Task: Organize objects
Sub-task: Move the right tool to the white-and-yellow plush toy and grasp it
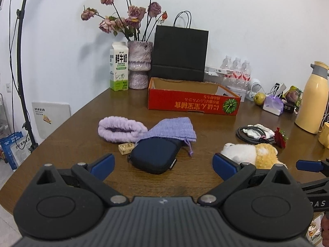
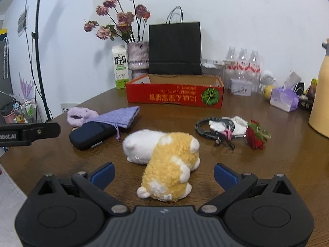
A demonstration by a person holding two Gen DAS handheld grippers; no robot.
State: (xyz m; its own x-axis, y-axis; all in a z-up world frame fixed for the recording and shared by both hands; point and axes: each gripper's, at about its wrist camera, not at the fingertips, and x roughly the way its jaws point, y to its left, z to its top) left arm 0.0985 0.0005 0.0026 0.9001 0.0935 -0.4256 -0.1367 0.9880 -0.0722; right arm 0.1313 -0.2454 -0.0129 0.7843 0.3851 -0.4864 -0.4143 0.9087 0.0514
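On the brown table lie a dark blue zip case, a lilac knit pouch, a fluffy lilac band, a small wooden die, a white-and-yellow plush, a coiled black cable and a red strawberry toy. A red cardboard box stands open behind them. My left gripper is open just short of the case. My right gripper is open, its fingers either side of the plush's near end.
At the back stand a milk carton, a vase of dried roses, a black paper bag and water bottles. A yellow thermos and small clutter sit at the right. A lamp stand rises past the table's left edge.
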